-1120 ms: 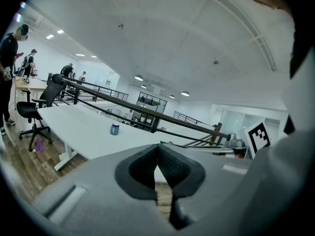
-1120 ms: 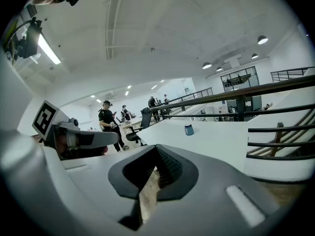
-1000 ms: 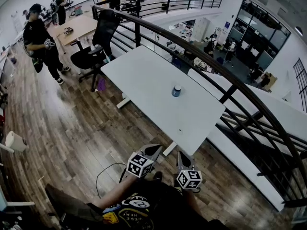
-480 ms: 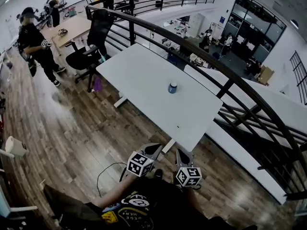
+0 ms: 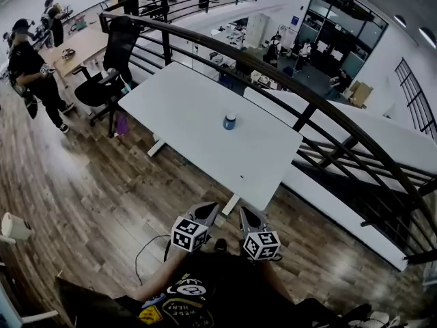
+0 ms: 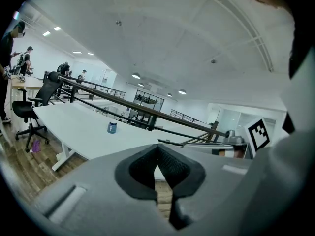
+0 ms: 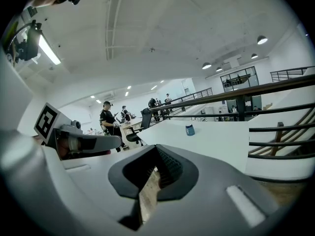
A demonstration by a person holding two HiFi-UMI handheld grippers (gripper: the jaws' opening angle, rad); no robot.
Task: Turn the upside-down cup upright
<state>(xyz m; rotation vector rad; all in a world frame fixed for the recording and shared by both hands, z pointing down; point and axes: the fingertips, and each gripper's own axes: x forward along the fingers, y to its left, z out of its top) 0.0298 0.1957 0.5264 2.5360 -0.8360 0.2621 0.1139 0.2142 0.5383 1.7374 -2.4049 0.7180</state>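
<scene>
A small blue cup (image 5: 229,121) with a pale top stands alone near the middle of the white table (image 5: 184,108); it is too far off to make out which end is up. It also shows in the left gripper view as the cup (image 6: 112,127) and in the right gripper view as the cup (image 7: 190,129). My left gripper (image 5: 207,212) and right gripper (image 5: 247,217) hang side by side over the wooden floor, short of the table's near corner, well away from the cup. The left gripper (image 6: 158,150) is shut and empty. So is the right gripper (image 7: 159,156).
A black railing (image 5: 307,101) runs along the table's far side. A black office chair (image 5: 102,80) stands at the table's left end, with a person (image 5: 31,67) and a wooden desk (image 5: 75,46) beyond. A cable (image 5: 147,248) lies on the floor by my feet.
The head view has swung, so the table and cup sit further left and higher in the picture. Both grippers have stayed shut and in place.
</scene>
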